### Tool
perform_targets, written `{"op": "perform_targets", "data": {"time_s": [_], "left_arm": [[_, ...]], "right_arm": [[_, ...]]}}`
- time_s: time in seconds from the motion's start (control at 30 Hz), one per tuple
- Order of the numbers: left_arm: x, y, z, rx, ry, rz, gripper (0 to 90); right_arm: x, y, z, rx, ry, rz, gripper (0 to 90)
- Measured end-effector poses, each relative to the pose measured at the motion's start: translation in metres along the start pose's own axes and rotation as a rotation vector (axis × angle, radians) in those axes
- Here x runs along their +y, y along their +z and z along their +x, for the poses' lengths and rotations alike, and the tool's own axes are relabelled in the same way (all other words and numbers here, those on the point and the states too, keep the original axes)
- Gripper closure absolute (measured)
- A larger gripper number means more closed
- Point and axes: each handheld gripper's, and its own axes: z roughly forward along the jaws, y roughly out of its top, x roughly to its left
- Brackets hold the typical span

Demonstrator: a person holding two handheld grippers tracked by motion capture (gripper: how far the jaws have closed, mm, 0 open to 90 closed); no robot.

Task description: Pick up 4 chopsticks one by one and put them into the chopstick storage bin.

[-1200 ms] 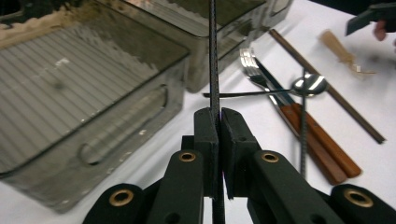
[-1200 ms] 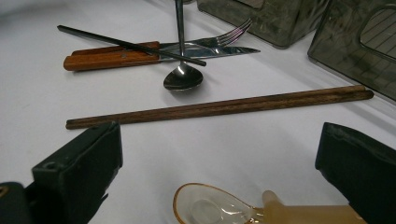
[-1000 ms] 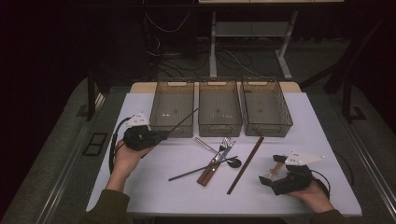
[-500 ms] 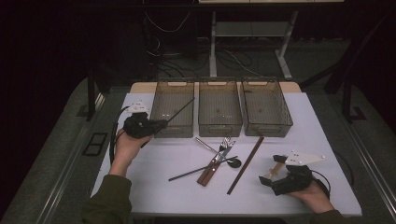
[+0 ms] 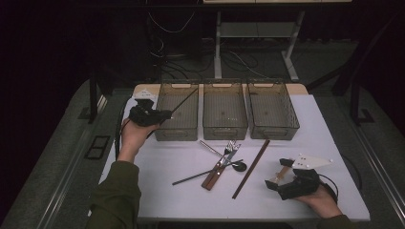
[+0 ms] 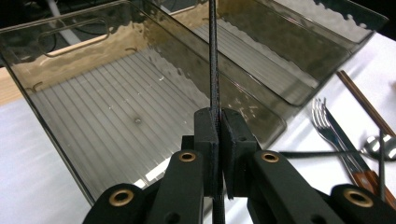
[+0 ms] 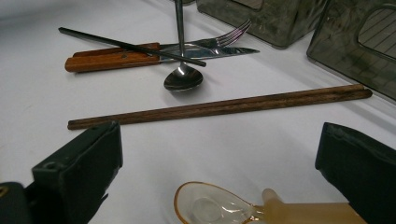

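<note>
My left gripper (image 5: pixel 164 115) hangs by the near left corner of the left smoky bin (image 5: pixel 177 132), shut on a thin black chopstick (image 5: pixel 184 100) that slants up over the bin. In the left gripper view the jaws (image 6: pixel 218 122) pinch the chopstick (image 6: pixel 213 65) above the bin's ribbed floor (image 6: pixel 107 116). My right gripper (image 5: pixel 278 174) rests at the table's front right, open. Its view shows the wide-open gripper (image 7: pixel 219 140) astride a clear amber spoon (image 7: pixel 210 207) lying on the table, untouched.
Two more bins (image 5: pixel 224 129) (image 5: pixel 273 131) stand in a row to the right. Mid-table lie a fork (image 5: pixel 230 146), a wooden-handled knife (image 5: pixel 213 174), a metal spoon (image 5: pixel 238 166), a second black chopstick (image 5: pixel 191 178) and brown wooden chopsticks (image 5: pixel 250 169).
My left hand has carried the black chopstick away from me and slightly up, from the table's left side to the left bin. The right gripper has stayed put.
</note>
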Motion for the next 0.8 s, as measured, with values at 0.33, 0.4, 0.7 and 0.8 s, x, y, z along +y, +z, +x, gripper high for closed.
{"op": "perform_targets", "data": {"time_s": [0.33, 0.4, 0.7, 0.8], "left_arm": [[0.01, 0.015, 0.014, 0.049, -0.015, 0.027, 84.9], [0.011, 0.02, 0.017, 0.063, -0.027, 0.029, 84.9], [0.024, 0.038, 0.023, 0.097, -0.04, 0.041, 84.9], [0.025, 0.044, 0.026, 0.11, -0.044, 0.04, 84.9]], "right_arm": [[0.0, 0.0, 0.0, 0.003, 0.0, -0.001, 0.9], [0.0, 0.0, 0.0, 0.002, 0.0, -0.002, 0.9], [0.0, -0.001, 0.001, 0.005, 0.003, -0.004, 0.9], [0.0, -0.001, 0.001, 0.005, 0.001, -0.008, 0.9]]}}
